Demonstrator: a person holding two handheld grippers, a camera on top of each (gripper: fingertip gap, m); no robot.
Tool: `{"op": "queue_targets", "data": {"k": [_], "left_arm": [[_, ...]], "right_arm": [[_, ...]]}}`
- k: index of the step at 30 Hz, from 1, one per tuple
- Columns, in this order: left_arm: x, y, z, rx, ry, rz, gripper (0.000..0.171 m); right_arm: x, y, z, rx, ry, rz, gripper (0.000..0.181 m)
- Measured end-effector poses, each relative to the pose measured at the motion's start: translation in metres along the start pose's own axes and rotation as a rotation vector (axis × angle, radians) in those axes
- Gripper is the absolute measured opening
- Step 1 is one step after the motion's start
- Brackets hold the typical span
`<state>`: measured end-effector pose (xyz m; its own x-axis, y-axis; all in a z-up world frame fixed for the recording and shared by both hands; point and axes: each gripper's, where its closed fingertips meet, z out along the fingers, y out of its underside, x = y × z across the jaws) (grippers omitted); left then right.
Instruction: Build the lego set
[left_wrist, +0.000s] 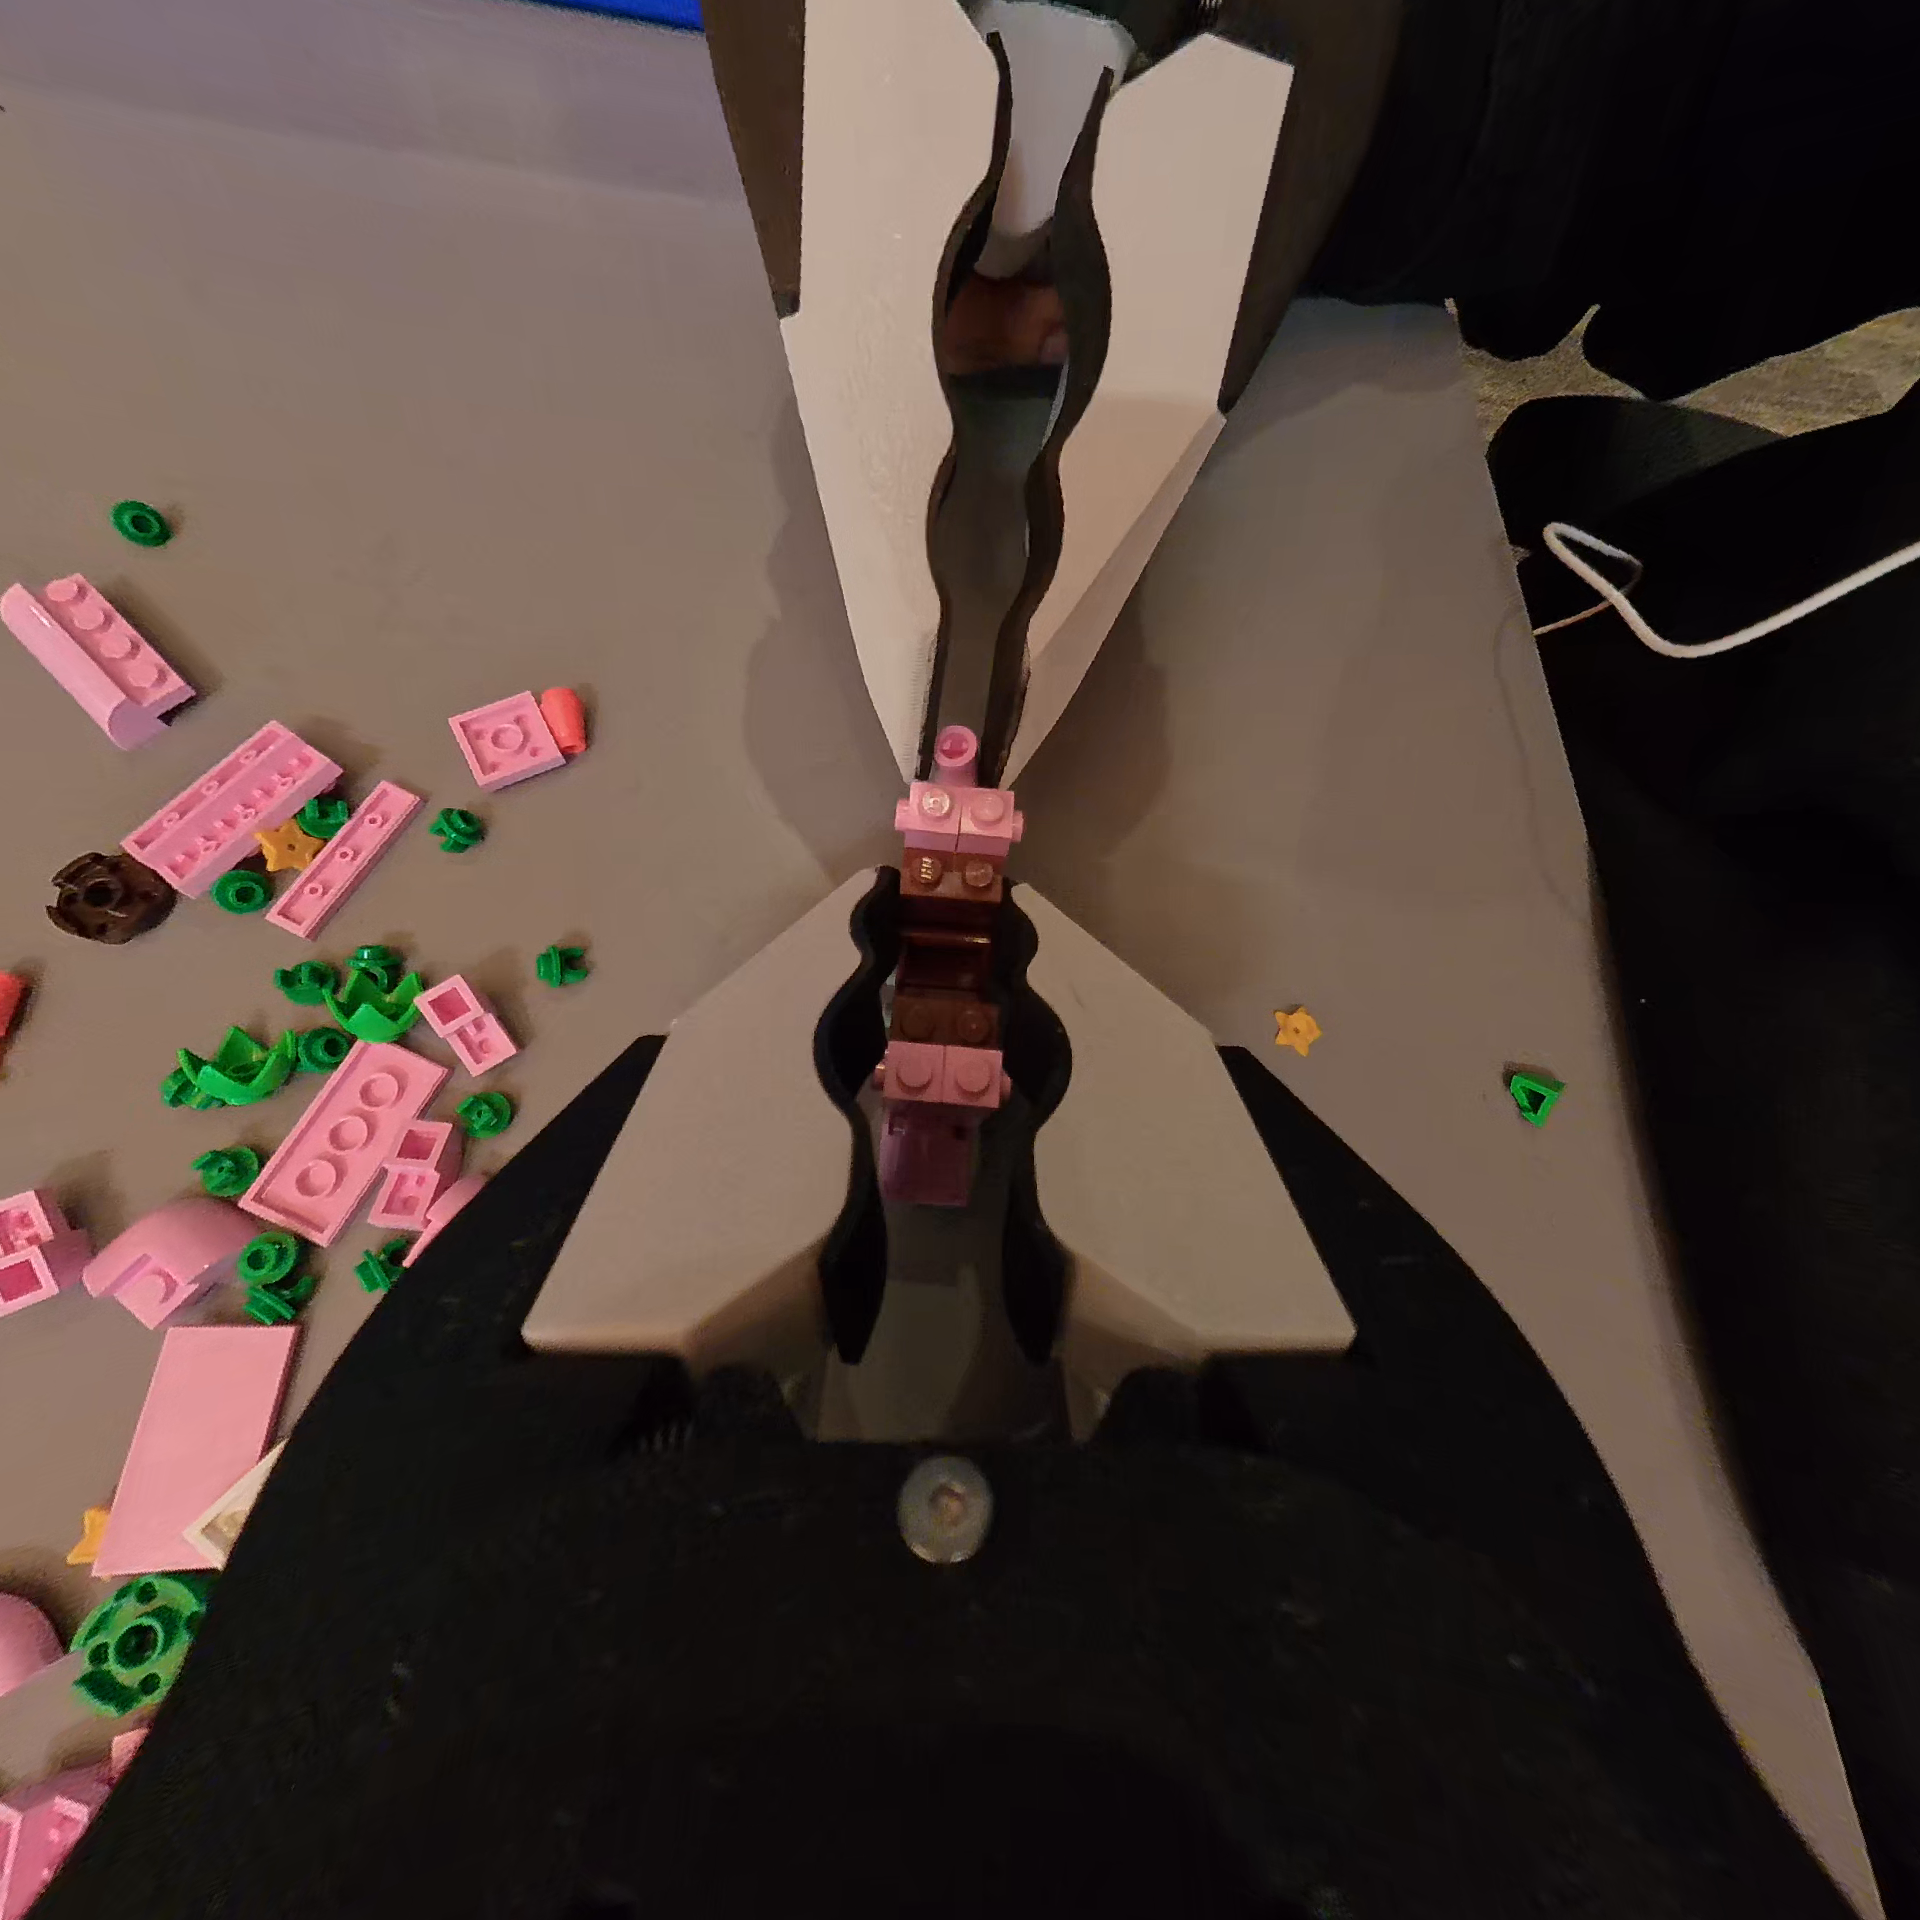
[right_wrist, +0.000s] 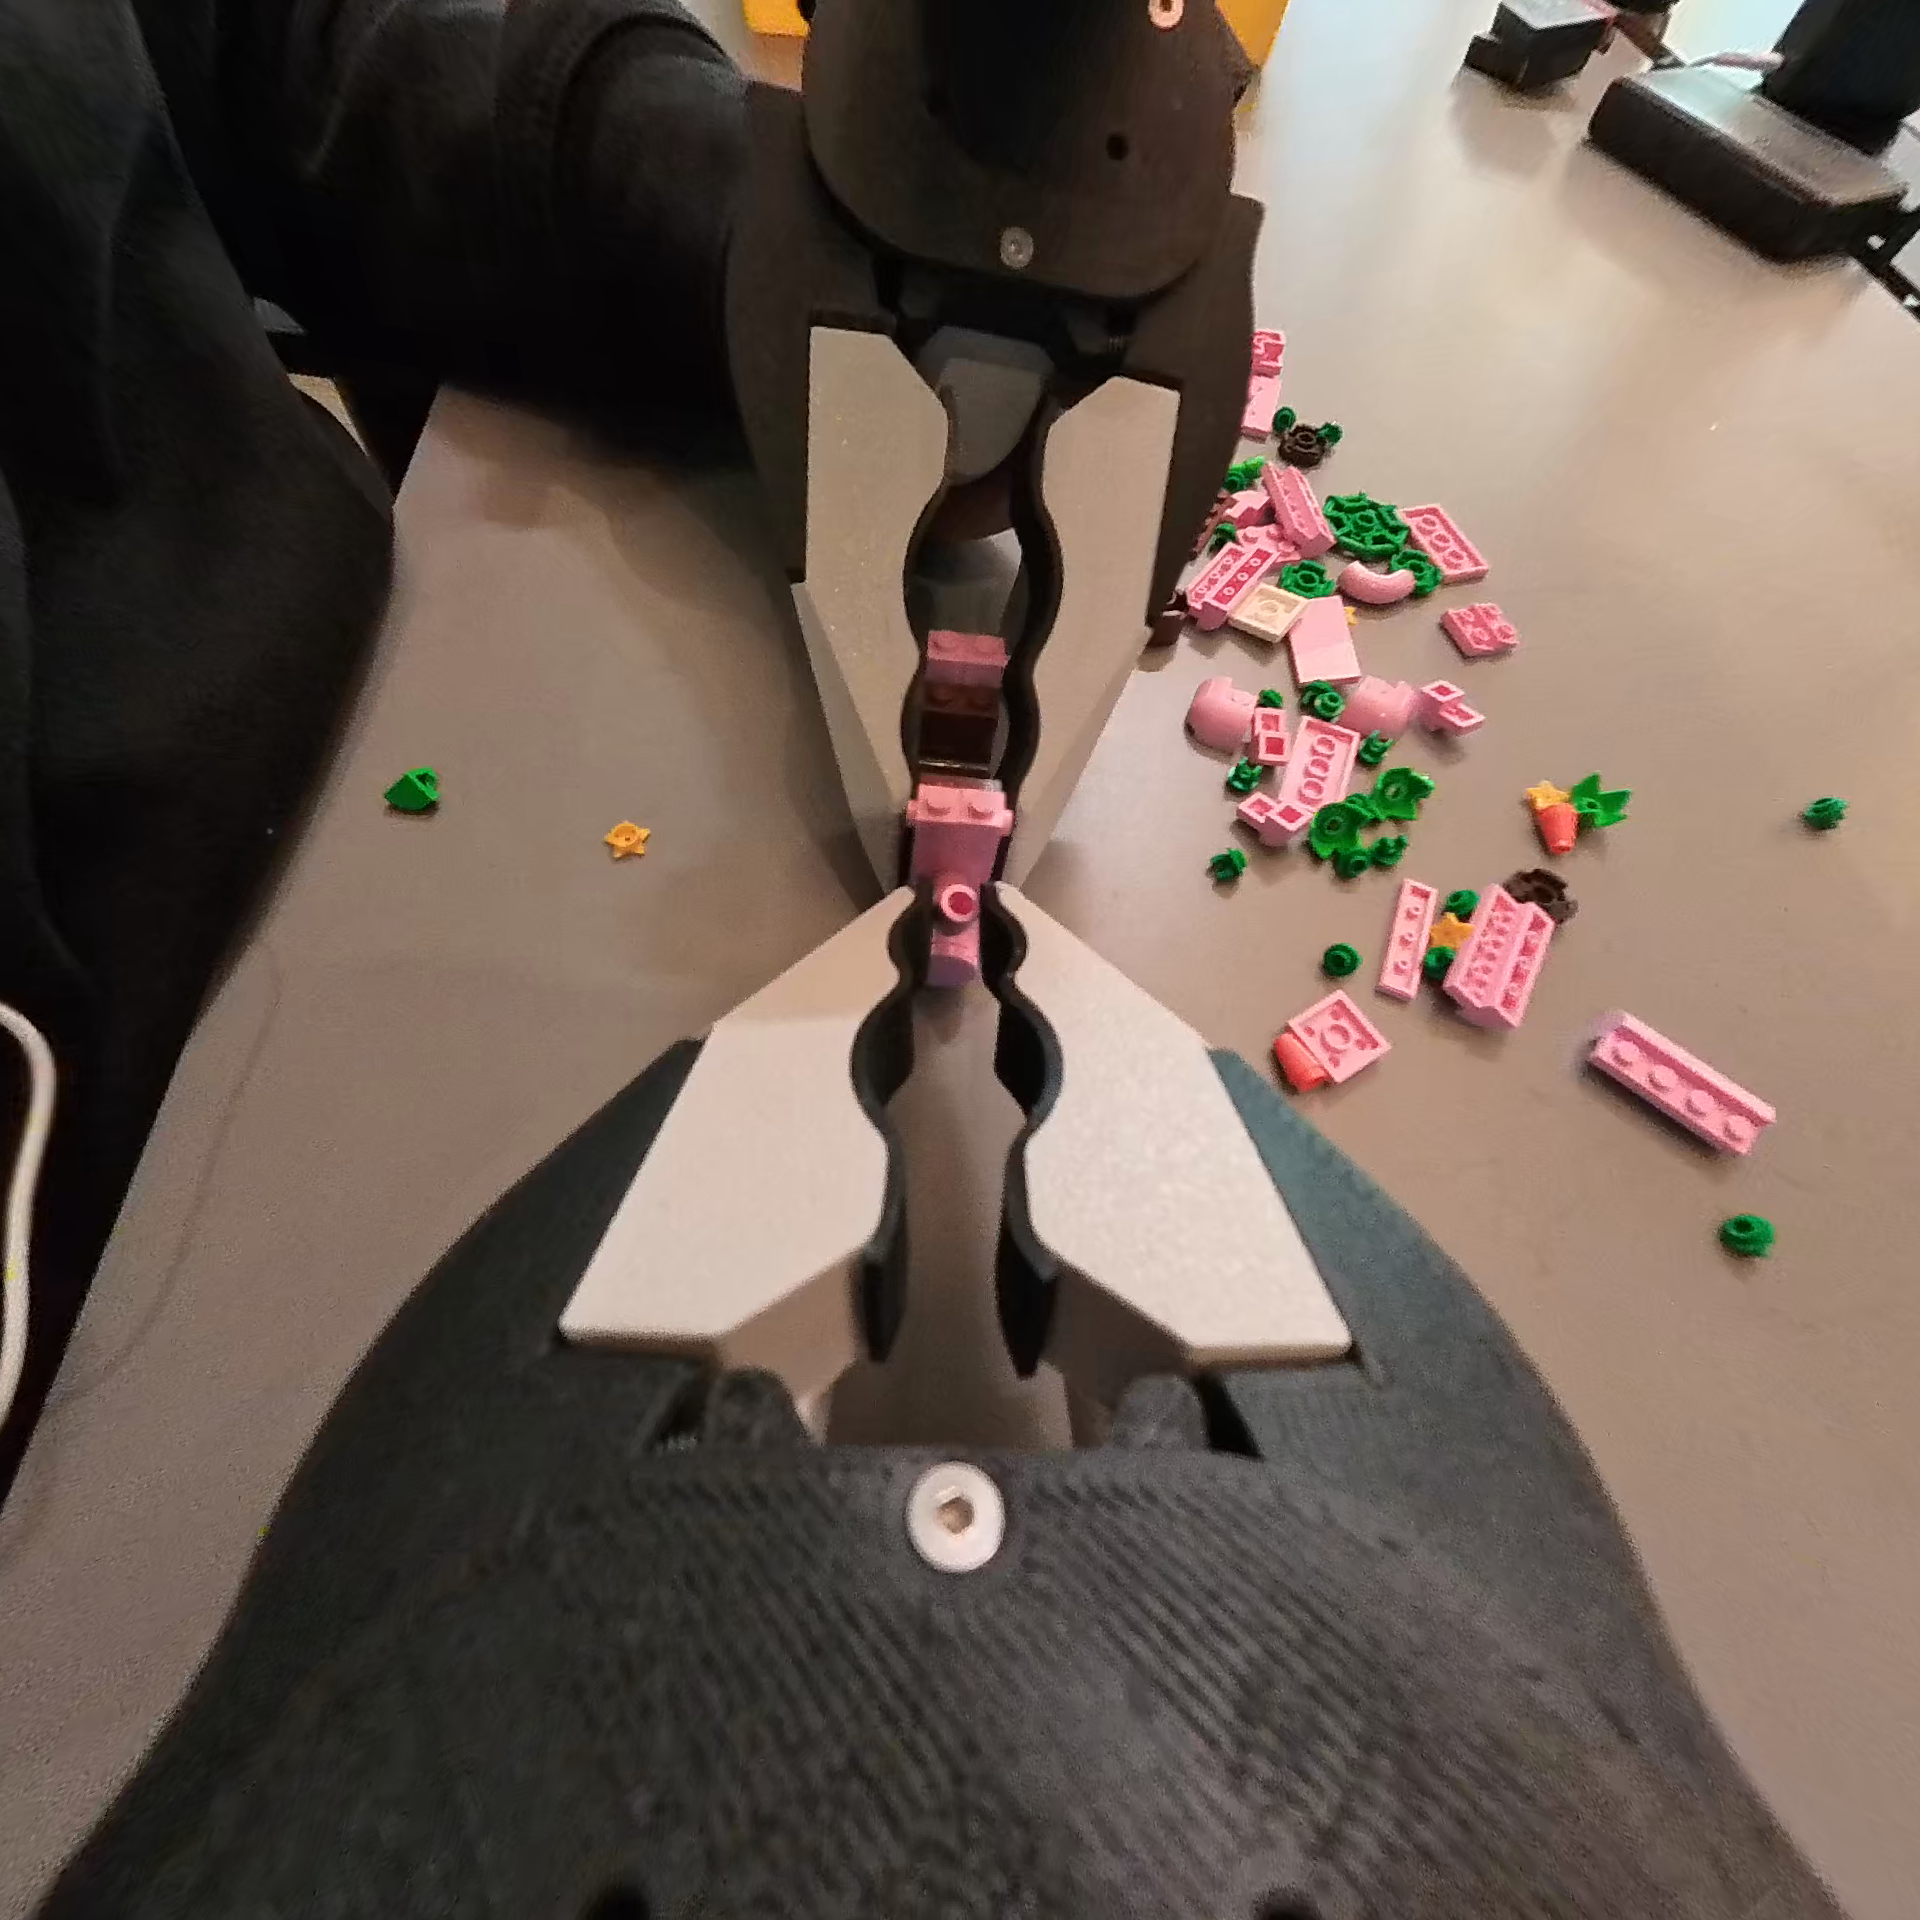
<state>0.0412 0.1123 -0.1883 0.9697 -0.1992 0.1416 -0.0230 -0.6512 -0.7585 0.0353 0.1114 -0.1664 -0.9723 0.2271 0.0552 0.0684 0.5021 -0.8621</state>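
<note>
My left gripper (left_wrist: 951, 896) is shut on a brown and pink lego assembly (left_wrist: 945, 1023), held lengthwise between its fingers above the grey table (left_wrist: 520, 364). My right gripper (right_wrist: 951, 902) is shut on a small pink piece with a round stud (right_wrist: 954, 940). The two grippers meet tip to tip. The small pink piece (left_wrist: 956, 750) touches the pink end of the assembly (right_wrist: 958, 821). The right gripper (left_wrist: 961, 727) comes in from the top of the left wrist view. The left gripper (right_wrist: 956, 800) comes in from the top of the right wrist view.
Several loose pink, green and brown pieces (left_wrist: 312, 1039) lie on the table, to the right in the right wrist view (right_wrist: 1351, 748). A yellow star (left_wrist: 1297, 1031) and a green piece (left_wrist: 1536, 1096) lie apart. A person's dark clothing (right_wrist: 208, 312) and a white cable (left_wrist: 1662, 634) sit past the table edge. Less than 4 cm separates the two grippers' tips. The left tips stand about 7 centimeters off the yellow star (left_wrist: 1297, 1031). It is also in sight in the right wrist view (right_wrist: 627, 833).
</note>
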Motion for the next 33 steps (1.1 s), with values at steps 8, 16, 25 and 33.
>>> {"op": "queue_targets", "data": {"k": [8,16,25,33], "left_arm": [[0.0,0.0,0.0,-0.001,-0.003,0.002,0.015],[0.0,0.0,0.001,0.002,-0.002,0.001,0.014],[-0.002,-0.019,-0.023,0.117,0.032,-0.077,0.044],[-0.08,-0.023,-0.123,0.403,-0.344,-0.198,0.037]], "right_arm": [[-0.001,0.0,0.0,0.001,0.021,-0.066,0.007],[0.002,0.001,0.001,-0.007,0.026,-0.048,0.012],[0.006,-0.011,-0.01,0.094,-0.001,0.022,0.034],[0.057,-0.004,-0.031,0.142,0.189,0.221,0.031]]}}
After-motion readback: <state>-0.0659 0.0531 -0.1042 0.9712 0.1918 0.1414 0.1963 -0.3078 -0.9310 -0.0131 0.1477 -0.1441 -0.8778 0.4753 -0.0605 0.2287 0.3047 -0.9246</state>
